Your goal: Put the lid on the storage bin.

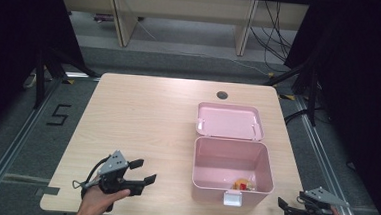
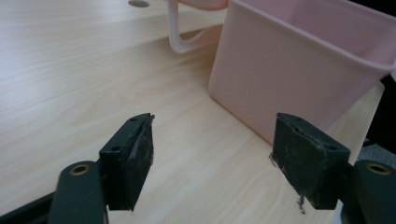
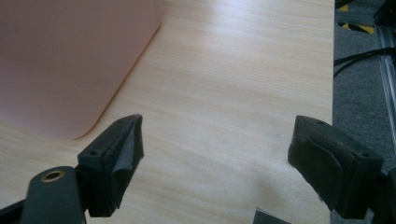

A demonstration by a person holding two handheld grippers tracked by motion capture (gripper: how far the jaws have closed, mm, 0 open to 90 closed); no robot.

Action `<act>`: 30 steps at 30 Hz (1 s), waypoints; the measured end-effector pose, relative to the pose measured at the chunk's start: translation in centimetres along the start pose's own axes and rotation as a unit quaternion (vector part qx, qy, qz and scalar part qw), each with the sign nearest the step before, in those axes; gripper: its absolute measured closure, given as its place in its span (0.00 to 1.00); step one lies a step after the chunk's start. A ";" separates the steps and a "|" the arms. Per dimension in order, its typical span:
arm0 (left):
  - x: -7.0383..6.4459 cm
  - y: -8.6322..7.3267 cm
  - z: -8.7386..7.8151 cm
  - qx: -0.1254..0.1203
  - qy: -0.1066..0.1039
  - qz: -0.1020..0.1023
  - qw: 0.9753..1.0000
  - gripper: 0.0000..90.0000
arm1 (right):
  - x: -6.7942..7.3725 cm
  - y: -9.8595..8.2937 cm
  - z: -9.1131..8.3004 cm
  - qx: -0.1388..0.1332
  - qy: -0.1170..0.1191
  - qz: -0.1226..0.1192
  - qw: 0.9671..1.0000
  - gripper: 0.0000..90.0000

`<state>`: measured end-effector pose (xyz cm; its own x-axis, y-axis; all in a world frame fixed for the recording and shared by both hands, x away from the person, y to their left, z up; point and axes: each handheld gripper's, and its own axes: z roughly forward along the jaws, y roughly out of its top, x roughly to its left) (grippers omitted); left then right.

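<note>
A pink plastic box [image 1: 228,195] stands open on the right half of the wooden table [image 1: 142,119], with its lid [image 1: 230,121] folded back flat behind it. A small orange, red and yellow object [image 1: 243,185] lies at the box's front inside. My left gripper [image 1: 144,170] is open near the front left edge and points toward the box. In the left gripper view the box wall [image 2: 289,70] rises just beyond the open left gripper [image 2: 212,126]. My right gripper [image 1: 293,200] is open at the front right corner. The right gripper [image 3: 217,130] has nothing between its jaws, and the box [image 3: 70,60] stands to its left.
A round cable hole [image 1: 222,95] sits near the table's far edge. Bare tabletop spreads across the left and middle. The table's right edge [image 3: 332,70] drops to grey floor with cables [image 3: 359,53]. Wooden furniture legs [image 1: 121,18] stand behind the table.
</note>
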<state>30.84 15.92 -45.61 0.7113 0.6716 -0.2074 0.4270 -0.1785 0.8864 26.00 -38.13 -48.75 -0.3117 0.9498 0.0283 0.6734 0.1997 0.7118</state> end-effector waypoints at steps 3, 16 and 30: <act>0.0 1.3 1.0 -0.004 -0.007 0.003 1.000 0.37 | 0.1 0.0 0.2 0.005 0.015 0.010 1.000 0.20; -0.9 5.0 6.0 0.012 -0.063 0.019 0.998 0.49 | 0.0 -0.1 0.0 -0.005 0.011 0.010 1.000 0.21; -1.2 7.9 8.9 0.016 -0.078 0.017 0.997 0.55 | 0.2 -0.2 0.2 -0.002 0.011 0.015 1.000 0.21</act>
<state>38.34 7.32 -41.99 0.8029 0.5452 -0.2411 0.4170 -0.2247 0.8807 25.92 -37.94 -49.04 -0.3058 0.9499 0.0647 0.6803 0.1705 0.7128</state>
